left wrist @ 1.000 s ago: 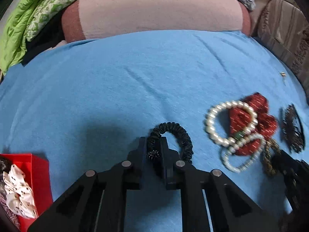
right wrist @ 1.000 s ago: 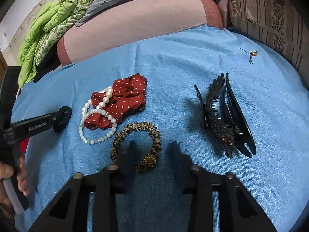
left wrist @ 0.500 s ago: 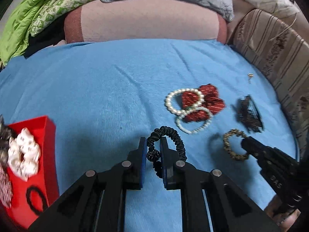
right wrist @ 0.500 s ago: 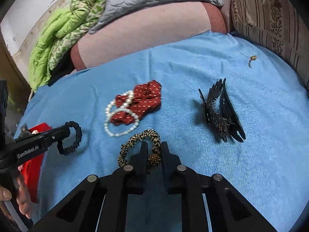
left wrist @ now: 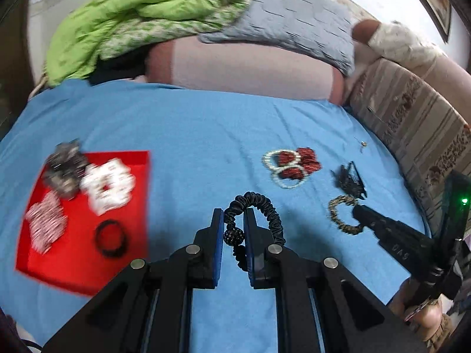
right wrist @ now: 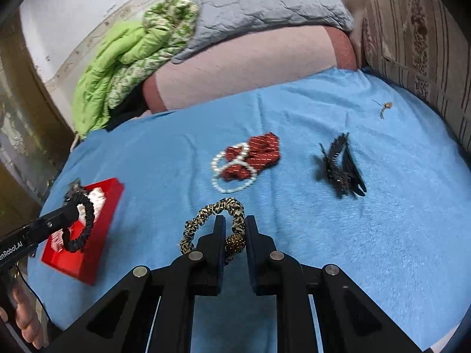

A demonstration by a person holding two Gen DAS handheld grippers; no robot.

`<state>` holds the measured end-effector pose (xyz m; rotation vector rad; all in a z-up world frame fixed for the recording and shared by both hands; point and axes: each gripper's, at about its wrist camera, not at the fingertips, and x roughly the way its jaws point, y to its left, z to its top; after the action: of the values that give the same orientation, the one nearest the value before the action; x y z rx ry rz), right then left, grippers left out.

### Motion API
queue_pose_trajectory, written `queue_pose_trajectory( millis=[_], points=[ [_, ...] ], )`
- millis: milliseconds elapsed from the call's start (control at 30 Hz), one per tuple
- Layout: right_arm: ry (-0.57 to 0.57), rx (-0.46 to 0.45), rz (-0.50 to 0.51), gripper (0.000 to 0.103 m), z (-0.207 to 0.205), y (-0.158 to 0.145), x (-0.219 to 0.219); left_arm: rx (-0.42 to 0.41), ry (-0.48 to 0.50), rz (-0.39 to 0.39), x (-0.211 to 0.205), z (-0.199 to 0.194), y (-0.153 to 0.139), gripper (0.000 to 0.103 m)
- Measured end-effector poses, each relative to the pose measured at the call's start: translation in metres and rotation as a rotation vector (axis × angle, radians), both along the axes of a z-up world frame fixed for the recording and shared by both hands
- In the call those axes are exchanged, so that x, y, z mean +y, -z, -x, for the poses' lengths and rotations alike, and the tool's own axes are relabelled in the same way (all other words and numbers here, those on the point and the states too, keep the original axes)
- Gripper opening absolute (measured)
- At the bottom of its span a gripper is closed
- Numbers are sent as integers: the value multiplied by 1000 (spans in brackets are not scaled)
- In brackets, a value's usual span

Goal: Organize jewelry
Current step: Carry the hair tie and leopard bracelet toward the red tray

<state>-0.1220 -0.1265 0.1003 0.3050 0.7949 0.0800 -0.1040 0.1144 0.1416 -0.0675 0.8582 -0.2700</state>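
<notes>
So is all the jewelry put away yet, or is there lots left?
Partly. The red tray already holds several scrunchies and a black ring. In hand: the left gripper holds a black ruched bracelet, the right gripper a leopard-print bracelet. Left on the blue cloth: pearl bracelets on a red dotted scrunchie, black hair clips, a small gold piece.

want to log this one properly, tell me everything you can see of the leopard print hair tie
The leopard print hair tie is a thin scrunched fabric loop, tan with dark spots, carrying a glittery gold-brown bead. The right gripper is shut on it at the bead, the loop arching up and left of the jaws, lifted off the blue cloth. Nothing else touches it.
</notes>
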Motion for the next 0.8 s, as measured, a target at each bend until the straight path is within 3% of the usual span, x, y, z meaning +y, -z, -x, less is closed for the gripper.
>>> queue_pose_trajectory(
  millis=[400, 567, 800],
  points=[
    [-230, -29, 36, 14, 13, -28, 102, 14, -304, -41, 136, 35, 13, 13],
    [-326, -4, 32, 14, 2, -29, 151, 21, -363, -73, 175, 37, 21, 13],
    [-453, 31, 47, 14, -20, -15, 221, 80, -367, -96, 209, 13, 44, 13]
  ],
)
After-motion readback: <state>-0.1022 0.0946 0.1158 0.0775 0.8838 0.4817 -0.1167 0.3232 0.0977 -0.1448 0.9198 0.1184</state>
